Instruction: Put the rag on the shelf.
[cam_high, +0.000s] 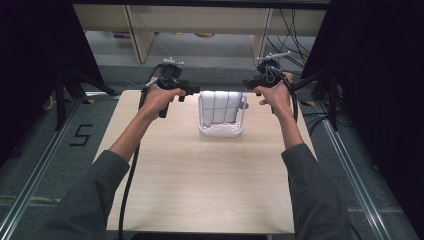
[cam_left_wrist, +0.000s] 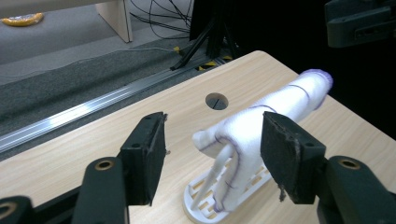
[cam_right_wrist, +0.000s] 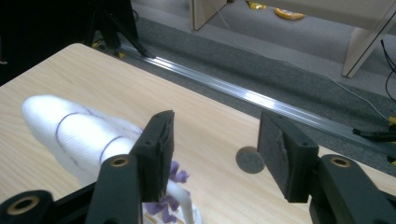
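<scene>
While both pairs of jaws stand apart with nothing between them, I hold my left gripper (cam_high: 192, 91) just off the left edge of the white rack (cam_high: 220, 131) and my right gripper (cam_high: 248, 84) just off its right edge, the rack sitting at the far middle of the desk (cam_high: 200, 185). On the rack hangs a white cloth (cam_high: 220, 106) with thin purple lines, draped over the upright frame; seen from my left gripper (cam_left_wrist: 212, 156), the cloth (cam_left_wrist: 261, 126) lies beyond the jaws, untouched, and the rack's slotted base (cam_left_wrist: 201, 205) rests flat on the desk. From my right gripper (cam_right_wrist: 215, 149) the cloth (cam_right_wrist: 74, 133) lies to the side of the near jaw, apart from it. My judgement is that the step in hand is a release and withdrawal: to do it well I should draw both grippers away from the rack level and outward, jaws kept wide, so no pad snags the cloth or tips the light rack.
</scene>
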